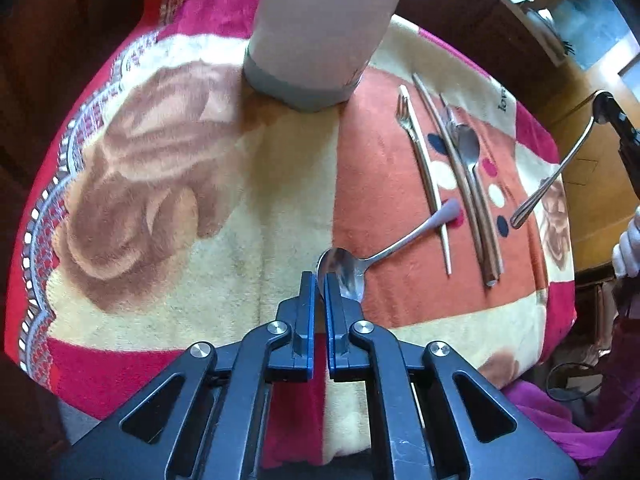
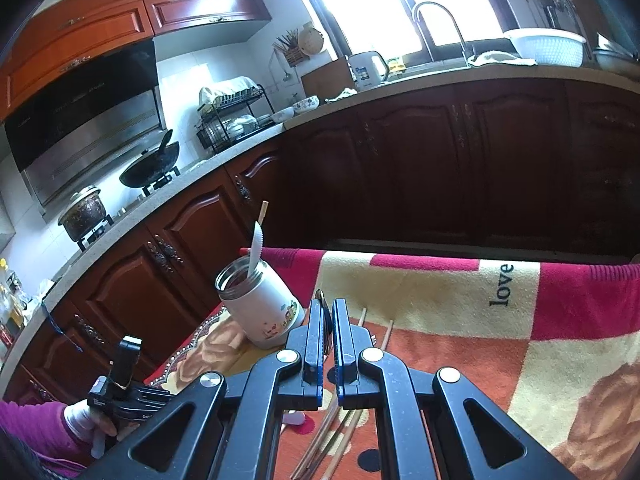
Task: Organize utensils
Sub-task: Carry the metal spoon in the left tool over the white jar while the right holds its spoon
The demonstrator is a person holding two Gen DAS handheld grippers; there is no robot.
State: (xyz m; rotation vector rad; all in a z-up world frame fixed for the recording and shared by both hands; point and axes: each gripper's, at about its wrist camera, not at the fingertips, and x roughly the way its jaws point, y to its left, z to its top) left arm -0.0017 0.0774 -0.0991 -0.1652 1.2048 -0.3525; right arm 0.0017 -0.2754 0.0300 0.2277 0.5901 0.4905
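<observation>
My left gripper (image 1: 319,280) is shut on the bowl of a steel spoon (image 1: 404,240) whose handle rests across a fork (image 1: 420,156) on the blanket. Chopsticks (image 1: 460,172) and a second spoon (image 1: 470,148) lie beside the fork. My right gripper (image 2: 327,308) is shut on a spoon (image 2: 320,296); in the left wrist view that spoon (image 1: 556,176) hangs above the blanket's right edge. A white utensil jar (image 2: 260,300) stands on the blanket left of the right gripper, with a white knife (image 2: 255,250) and a stick inside. It fills the upper left wrist view (image 1: 320,36).
A patterned red, cream and orange blanket (image 1: 200,200) covers the table. Dark wooden cabinets (image 2: 460,168) and a counter with stove, wok, dish rack and sink lie beyond. The left gripper and a gloved hand (image 2: 112,400) show at lower left in the right wrist view.
</observation>
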